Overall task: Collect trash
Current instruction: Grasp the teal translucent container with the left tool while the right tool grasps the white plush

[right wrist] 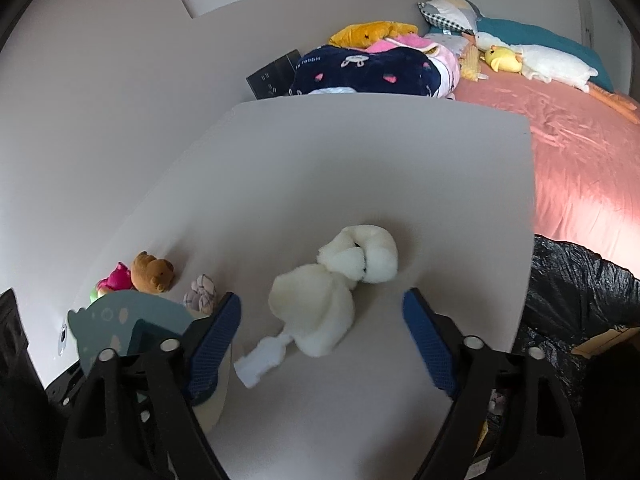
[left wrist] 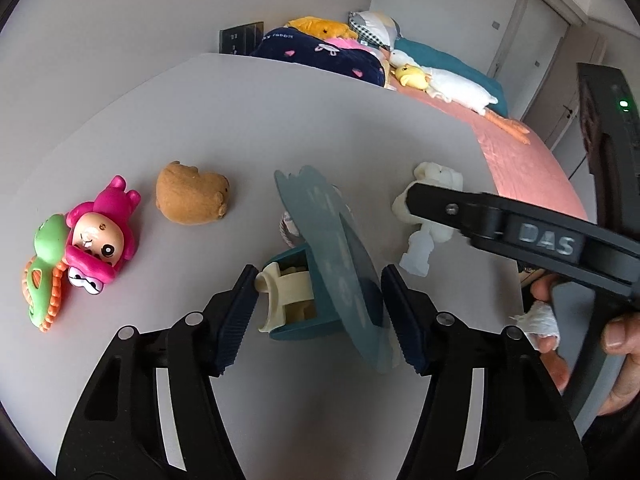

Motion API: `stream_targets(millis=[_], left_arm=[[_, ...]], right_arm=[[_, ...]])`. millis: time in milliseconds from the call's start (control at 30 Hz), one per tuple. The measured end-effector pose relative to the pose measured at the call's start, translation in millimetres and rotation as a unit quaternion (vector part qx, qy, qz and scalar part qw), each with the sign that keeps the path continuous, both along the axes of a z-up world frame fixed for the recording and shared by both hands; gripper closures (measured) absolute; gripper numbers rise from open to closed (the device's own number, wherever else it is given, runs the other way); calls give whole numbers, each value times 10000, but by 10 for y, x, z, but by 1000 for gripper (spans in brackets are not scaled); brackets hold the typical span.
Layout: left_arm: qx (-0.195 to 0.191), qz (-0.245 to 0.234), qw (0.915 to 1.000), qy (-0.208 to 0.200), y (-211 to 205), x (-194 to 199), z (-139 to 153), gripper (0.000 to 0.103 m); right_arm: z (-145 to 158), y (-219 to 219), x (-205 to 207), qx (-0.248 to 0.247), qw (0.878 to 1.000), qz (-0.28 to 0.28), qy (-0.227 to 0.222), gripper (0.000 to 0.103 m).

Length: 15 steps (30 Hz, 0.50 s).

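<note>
the left gripper is spread wide around a teal dustpan-like bin with a cream handle piece, its pads just beside it at 6 o'clock on the pale table; contact is unclear. the right gripper is spread open over a white plush toy, not touching. a brown bear plush lies at 10 o'clock, a pink doll toy at 9 o'clock. a black trash bag sits at 3 o'clock beside the table edge.
</note>
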<state>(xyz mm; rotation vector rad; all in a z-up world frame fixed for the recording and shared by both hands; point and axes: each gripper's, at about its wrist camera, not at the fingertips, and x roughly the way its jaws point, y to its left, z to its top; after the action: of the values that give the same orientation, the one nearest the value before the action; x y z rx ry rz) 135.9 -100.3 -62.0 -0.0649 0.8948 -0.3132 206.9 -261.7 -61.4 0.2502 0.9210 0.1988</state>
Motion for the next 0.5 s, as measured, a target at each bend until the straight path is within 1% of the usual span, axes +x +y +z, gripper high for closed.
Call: stream_targets(millis=[67,100,133,167,200,333,400,500], left_arm=[[-59,42,10000,3,22,-3,1,43],[-101,71,9999,6,43,6,3,43],[-158,122,9998,3,71,-2,4,44],[-193,157,9997,-11,84,-6,10,44],[-222,182,9996,-34,99,-16,17,45],[-233,246,9991,-236,98,-56,76,47],[-200,258,9988,-368,83,-91,113,47],[-186,273,9984,-462,63,-119,146,48]], right_arm=[[0,50,36,-161,9999,-3,-6,30],[0,75,52,-244,9997,5,-4,38],[-2,96,67,-312,9995,9,-7,49],[-6,106,71,-352,9994,30,-15,56],[-10,119,76,-377,9993,86,-14,65],[10,113,39,-454,9989,101,-62,74],[22,103,-3,-440,9989,129,-97,76],[37,87,-61,-475,9987,152,-141,77]])
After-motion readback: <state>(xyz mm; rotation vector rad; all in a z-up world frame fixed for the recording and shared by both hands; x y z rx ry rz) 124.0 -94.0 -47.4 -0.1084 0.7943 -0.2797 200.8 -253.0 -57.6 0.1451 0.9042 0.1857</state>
